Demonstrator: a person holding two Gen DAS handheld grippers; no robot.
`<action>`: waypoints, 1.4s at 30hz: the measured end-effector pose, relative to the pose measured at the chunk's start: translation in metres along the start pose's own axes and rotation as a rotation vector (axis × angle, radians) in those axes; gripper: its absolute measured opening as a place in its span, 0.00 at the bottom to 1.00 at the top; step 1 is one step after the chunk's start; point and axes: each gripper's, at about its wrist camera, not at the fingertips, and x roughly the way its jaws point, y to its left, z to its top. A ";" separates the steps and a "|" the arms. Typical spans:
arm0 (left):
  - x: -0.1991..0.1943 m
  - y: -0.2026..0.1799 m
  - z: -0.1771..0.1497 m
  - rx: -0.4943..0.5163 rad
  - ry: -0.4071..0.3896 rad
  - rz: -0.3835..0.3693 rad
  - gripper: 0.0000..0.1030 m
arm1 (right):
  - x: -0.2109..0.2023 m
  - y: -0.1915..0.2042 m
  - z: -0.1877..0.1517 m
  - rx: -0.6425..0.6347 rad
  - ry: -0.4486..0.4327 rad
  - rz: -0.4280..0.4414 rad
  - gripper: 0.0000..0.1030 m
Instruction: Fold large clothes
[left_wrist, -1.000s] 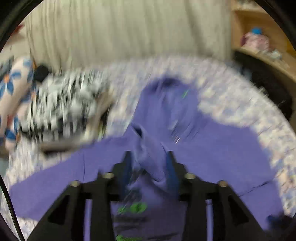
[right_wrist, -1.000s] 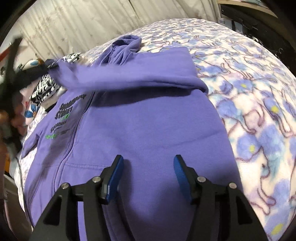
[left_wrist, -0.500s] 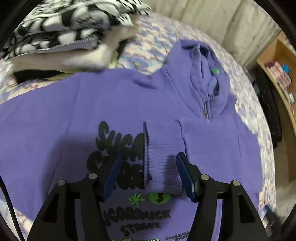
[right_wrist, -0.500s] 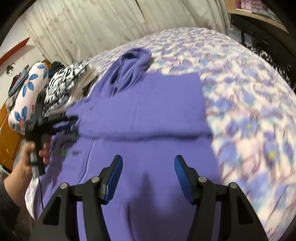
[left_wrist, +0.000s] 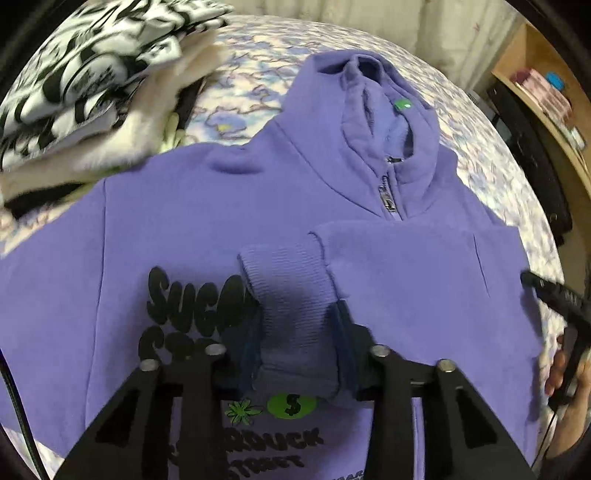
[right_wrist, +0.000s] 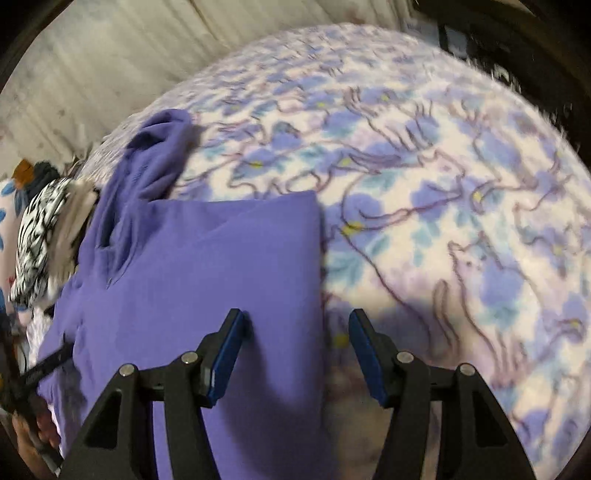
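A purple zip hoodie (left_wrist: 221, 221) lies face up on the bed, hood (left_wrist: 369, 92) at the far end. One sleeve is folded across the chest, and its ribbed cuff (left_wrist: 288, 280) rests on the black lettering. My left gripper (left_wrist: 295, 332) hangs just over that cuff. Its jaws are closing, with the cuff between the blurred pads and not visibly pinched. My right gripper (right_wrist: 297, 332) is open and holds nothing. It straddles the hoodie's (right_wrist: 203, 277) folded right edge, one finger over purple cloth, the other over the blanket.
The flowered fleece blanket (right_wrist: 443, 184) covers the bed to the right. A pile of black-and-white clothes (left_wrist: 74, 74) sits at the far left beside the hoodie. A wooden shelf (left_wrist: 546, 92) stands at the right. A hand (left_wrist: 569, 406) with the other gripper shows at the right edge.
The left gripper let go of the sleeve, which now lies across the chest, sank toward the cuff, and its jaws narrowed. The right gripper swung from over the hoodie's body to its right edge.
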 end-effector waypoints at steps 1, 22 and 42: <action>-0.001 -0.003 0.000 0.012 -0.003 0.016 0.11 | 0.004 -0.002 0.001 0.013 0.000 0.016 0.57; -0.011 -0.012 0.008 0.100 -0.069 0.216 0.28 | -0.034 0.008 -0.006 -0.031 -0.135 -0.137 0.32; -0.048 -0.088 -0.040 0.095 -0.203 0.055 0.63 | -0.063 0.128 -0.080 -0.304 -0.221 -0.031 0.59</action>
